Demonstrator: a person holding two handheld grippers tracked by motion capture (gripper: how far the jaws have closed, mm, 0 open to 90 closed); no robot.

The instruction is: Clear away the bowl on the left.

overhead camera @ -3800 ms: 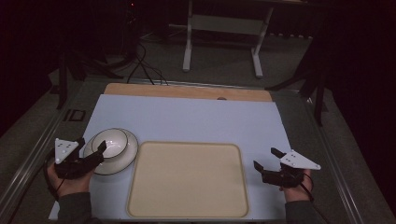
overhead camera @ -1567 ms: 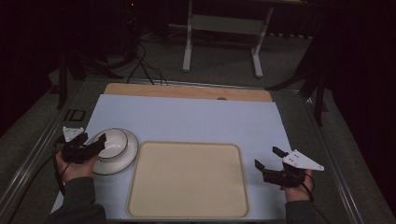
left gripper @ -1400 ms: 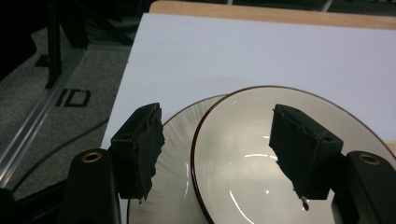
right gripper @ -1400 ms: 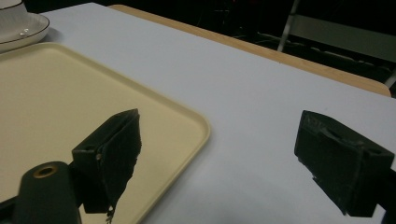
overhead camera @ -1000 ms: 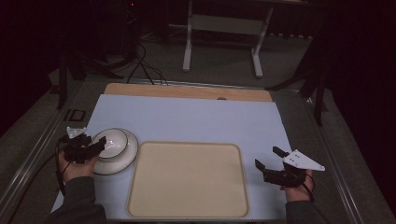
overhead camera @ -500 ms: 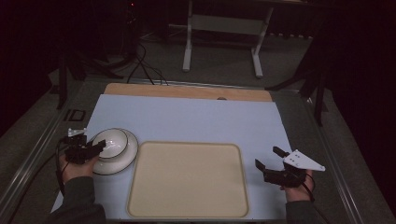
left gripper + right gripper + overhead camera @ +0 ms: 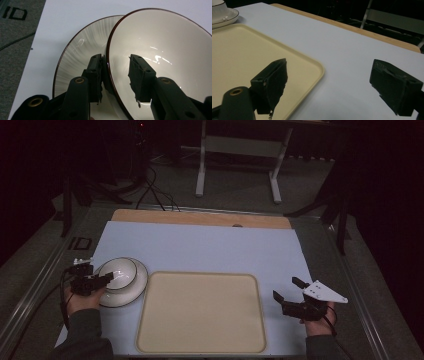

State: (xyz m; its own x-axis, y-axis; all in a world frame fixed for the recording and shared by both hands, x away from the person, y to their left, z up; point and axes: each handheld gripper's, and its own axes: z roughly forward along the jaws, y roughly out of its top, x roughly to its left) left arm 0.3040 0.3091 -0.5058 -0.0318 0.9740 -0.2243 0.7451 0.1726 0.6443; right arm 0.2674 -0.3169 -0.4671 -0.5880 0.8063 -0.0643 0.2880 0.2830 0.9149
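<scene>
A white bowl with a dark rim sits on a white plate at the left of the pale blue mat. My left gripper reaches the bowl's left edge. In the left gripper view the bowl leans over the plate, and my left gripper straddles the rim: one jaw presses the outer wall, the other stands inside with a gap to the rim. My right gripper rests open right of the beige tray, nothing between its jaws.
The beige tray lies bare in the middle front of the mat. A wooden strip borders the mat's far edge. Beyond the table stand a metal frame and floor cables. A grey rail runs along the left side.
My left gripper has turned and moved forward and right from beside the plate onto the bowl's rim, jaws now astride it. The right gripper has stayed where it was.
</scene>
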